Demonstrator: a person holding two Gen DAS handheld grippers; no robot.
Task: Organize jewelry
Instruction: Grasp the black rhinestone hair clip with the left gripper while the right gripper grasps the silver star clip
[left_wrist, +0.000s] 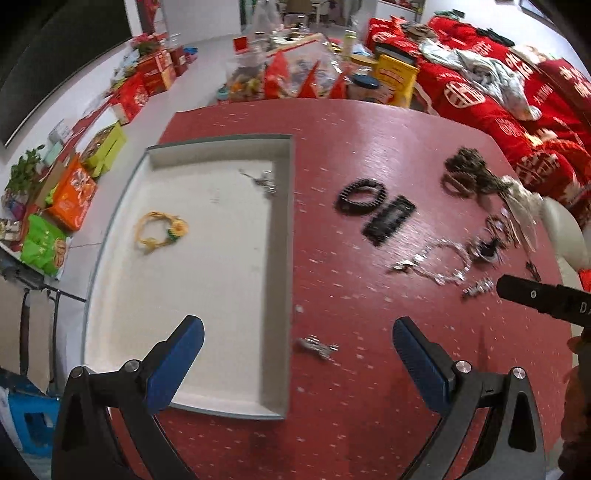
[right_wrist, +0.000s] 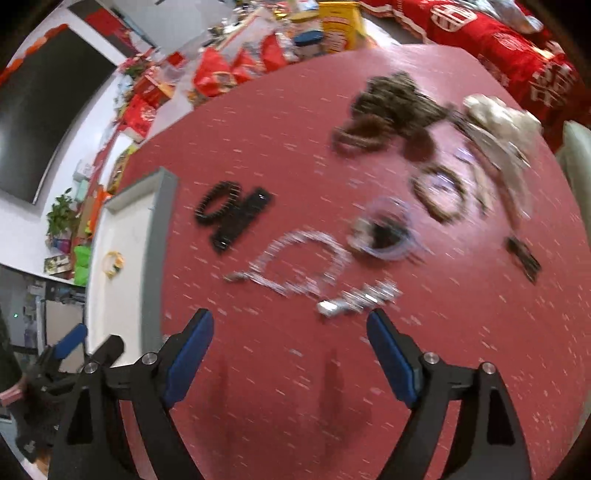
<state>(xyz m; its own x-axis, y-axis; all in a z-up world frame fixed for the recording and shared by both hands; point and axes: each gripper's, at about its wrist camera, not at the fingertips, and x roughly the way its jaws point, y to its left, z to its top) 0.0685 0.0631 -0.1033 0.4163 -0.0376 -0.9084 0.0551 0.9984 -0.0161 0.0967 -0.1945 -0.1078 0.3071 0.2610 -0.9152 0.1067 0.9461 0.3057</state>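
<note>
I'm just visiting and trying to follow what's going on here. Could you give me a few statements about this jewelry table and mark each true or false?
1. A yellow bracelet lies inside the white tray. True.
2. The left gripper is clamped on a necklace. False: it is open and holds nothing; a small silver piece lies on the red table between its fingers.
3. The black bracelet is in the tray. False: it lies on the table, outside the tray.
4. The right gripper is open. True.
5. A silver chain lies on the table ahead of the right gripper. True.
</note>
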